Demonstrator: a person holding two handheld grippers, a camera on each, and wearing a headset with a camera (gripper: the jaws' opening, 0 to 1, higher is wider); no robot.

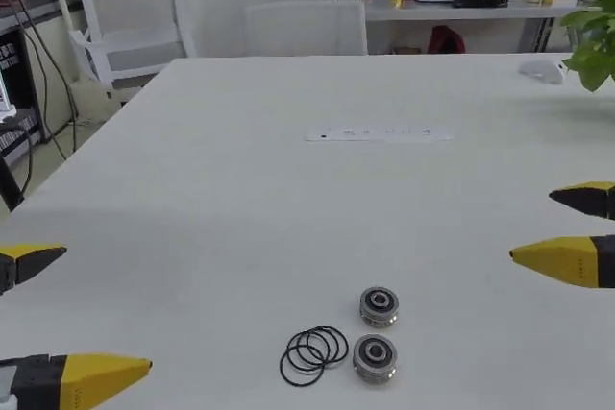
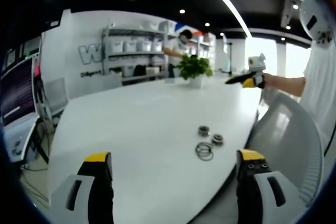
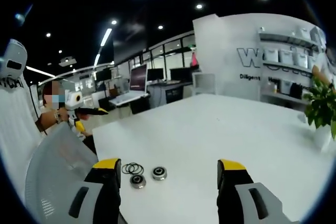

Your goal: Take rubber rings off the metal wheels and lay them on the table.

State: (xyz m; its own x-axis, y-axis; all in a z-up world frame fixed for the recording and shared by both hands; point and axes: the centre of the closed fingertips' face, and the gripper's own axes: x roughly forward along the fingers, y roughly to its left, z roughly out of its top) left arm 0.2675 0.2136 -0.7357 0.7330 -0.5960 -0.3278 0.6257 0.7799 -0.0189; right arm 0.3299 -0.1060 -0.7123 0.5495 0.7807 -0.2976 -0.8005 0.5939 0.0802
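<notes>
The desk (image 1: 288,189) was big, white and mostly bare. There was lots of open room on it in front of the things and on both sides. Its far edge met a pale chair (image 1: 306,28). A green plant (image 1: 596,45) stood near the far right corner. A flat white strip (image 1: 378,133) lay in the middle, well apart from the work.

The black rubber rings (image 1: 314,352) lay flat on the desk in a small pile, one over another. They were close to the desk's near edge. Two metal wheels (image 1: 379,304) stood close together, one behind the other. The rings were just beside the nearer wheel, on its left.

The left hand-held gripper (image 1: 106,309) was low on the left with its yellow tips pointing right. Its jaws were wide apart and held nothing. The right hand-held gripper (image 1: 530,226) came in from the right side, pointing left. Its jaws were spread too, with nothing between them. Both were well apart from the rings and the wheels, which sat between them. In the left gripper view, a white chair back (image 2: 286,145) stood next to the desk's near edge.
</notes>
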